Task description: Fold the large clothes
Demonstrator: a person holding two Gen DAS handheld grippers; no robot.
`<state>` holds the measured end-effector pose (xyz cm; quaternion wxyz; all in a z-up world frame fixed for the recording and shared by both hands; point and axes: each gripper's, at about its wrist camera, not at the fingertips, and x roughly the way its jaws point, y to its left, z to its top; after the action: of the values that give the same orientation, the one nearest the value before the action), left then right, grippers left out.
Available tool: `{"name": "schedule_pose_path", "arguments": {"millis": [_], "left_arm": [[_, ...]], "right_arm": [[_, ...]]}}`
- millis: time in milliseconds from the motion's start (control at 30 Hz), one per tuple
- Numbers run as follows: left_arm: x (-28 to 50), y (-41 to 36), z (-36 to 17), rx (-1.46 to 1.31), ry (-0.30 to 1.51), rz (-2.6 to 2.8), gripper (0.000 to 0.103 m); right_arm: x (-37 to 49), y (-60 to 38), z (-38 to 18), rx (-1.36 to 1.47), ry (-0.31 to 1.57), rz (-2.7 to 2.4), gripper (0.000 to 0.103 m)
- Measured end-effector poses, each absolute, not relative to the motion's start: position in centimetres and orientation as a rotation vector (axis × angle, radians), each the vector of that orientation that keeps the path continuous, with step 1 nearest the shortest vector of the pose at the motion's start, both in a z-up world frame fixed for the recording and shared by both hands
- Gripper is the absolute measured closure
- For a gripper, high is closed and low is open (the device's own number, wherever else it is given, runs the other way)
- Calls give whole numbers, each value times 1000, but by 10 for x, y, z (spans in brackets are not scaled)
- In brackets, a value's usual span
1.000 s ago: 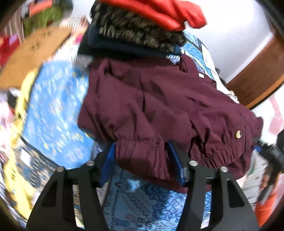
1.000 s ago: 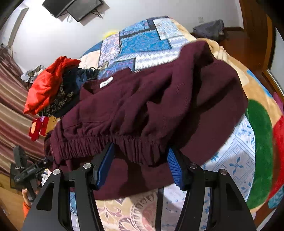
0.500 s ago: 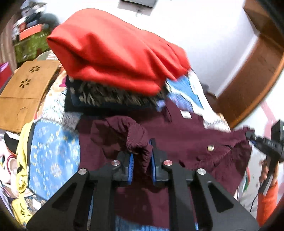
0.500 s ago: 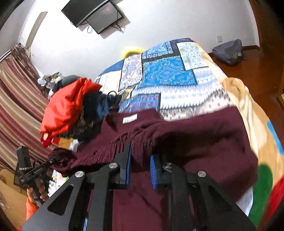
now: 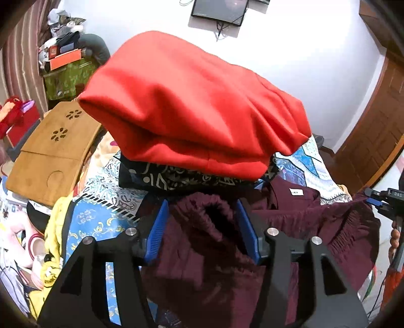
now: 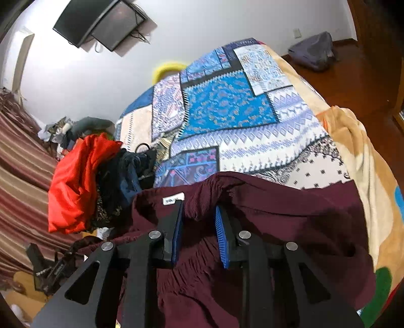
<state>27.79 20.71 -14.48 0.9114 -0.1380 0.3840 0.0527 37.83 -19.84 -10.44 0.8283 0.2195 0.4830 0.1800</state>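
Scene: a bed covered by a blue-and-white patchwork quilt point(image 6: 227, 108), a dark maroon ribbed garment with gathered elastic hems point(image 6: 290, 239) spread across its near end.

Left tongs point(image 5: 202, 227): jaws opening, the blue pads standing apart on either side of a bunched maroon cuff; the fabric sits between them, and the pads no longer appear to press it.

Right tongs point(image 6: 198, 227): jaws opening, a narrow gap between the blue pads; a ridge of the maroon garment's edge rises in that gap, just right of the white neck label point(image 6: 173, 200). Whether the pads touch the cloth cannot be told.

Garment's place: on the quilt at 6 o'clock in both views, its far edge reaching the foot of the clothes pile.

Pile: a folded bright red fleece garment point(image 5: 197, 106) tops a black cloth with a pale printed pattern point(image 5: 176, 179), at 12 o'clock from the left tongs and at 9 o'clock from the right.

Surroundings: a light wooden lap desk with flower cut-outs point(image 5: 53, 156) at 9 o'clock in the left view; a dark wall-mounted screen point(image 6: 101, 22) at 11 o'clock in the right view.
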Motion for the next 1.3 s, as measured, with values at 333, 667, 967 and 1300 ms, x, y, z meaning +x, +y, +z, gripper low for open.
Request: {"name": "schedule_pose_path", "arguments": {"millis": [333, 667, 967, 1300], "left_arm": [[256, 187, -145, -176, 815, 84, 36], [274, 128, -246, -111, 1039, 13, 33], [235, 163, -216, -229, 981, 98, 31], [198, 242, -241, -597, 998, 174, 20]], "right_arm": [[340, -217, -37, 279, 820, 277, 45], [307, -175, -120, -139, 970, 212, 34], [286, -179, -132, -156, 1008, 212, 34], [284, -157, -108, 40, 961, 367, 34]]}}
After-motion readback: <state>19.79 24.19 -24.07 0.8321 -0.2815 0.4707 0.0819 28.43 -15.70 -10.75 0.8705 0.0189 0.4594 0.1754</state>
